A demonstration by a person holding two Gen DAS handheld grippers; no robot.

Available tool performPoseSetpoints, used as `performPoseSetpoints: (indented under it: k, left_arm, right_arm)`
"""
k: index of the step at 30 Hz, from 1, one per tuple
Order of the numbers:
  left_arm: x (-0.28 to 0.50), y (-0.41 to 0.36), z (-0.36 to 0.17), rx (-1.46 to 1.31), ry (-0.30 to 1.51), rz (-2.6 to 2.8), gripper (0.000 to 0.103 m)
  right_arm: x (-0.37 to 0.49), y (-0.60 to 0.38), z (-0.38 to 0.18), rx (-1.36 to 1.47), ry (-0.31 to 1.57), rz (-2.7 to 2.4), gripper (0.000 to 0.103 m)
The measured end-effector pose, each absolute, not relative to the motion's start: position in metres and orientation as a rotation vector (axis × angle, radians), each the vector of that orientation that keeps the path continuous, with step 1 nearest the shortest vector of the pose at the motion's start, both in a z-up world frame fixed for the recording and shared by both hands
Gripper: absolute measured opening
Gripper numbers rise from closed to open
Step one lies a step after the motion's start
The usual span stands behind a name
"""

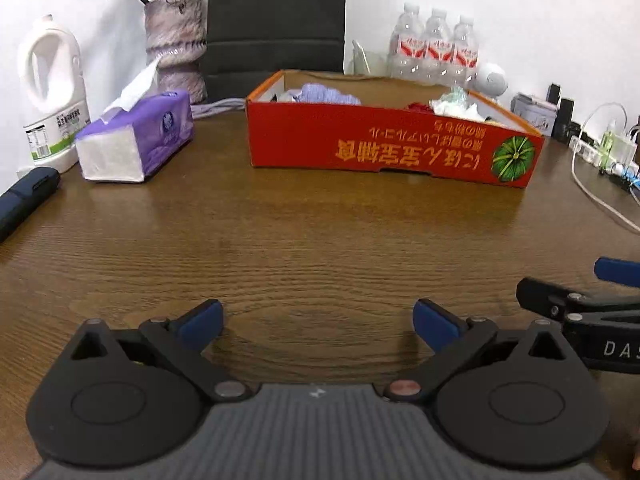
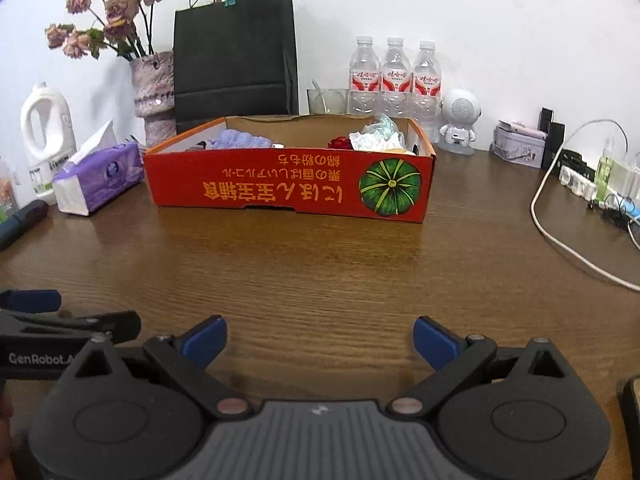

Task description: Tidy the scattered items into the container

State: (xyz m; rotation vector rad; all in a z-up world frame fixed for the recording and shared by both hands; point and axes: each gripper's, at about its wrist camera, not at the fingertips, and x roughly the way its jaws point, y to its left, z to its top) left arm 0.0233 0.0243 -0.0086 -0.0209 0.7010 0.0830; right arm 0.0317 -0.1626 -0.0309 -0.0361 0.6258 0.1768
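Both claws wide, empty: left claw, right claw (side by side). Dead ahead across bare counter, red box, long axis crosswise.

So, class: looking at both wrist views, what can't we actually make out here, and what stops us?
- Floor of the red box: both views, hidden by its near wall; only the tops of the purple cloth and white wrapper show.
- Right gripper in the left wrist view: cut off by the right edge.
- Dark pen-like object: cut by the left edge.
- Clutter by the power strip: too small to identify.
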Motion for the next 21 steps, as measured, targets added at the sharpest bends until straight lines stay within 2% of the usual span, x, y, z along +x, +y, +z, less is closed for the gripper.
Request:
performPoseSetpoints:
  k: [21]
  left_arm:
    - [0.036, 0.023, -0.010, -0.017, 0.702, 0.092, 0.103]
  right_arm:
    - [0.049, -0.158, -0.039, -0.045, 0.705, 0.174, 0.103]
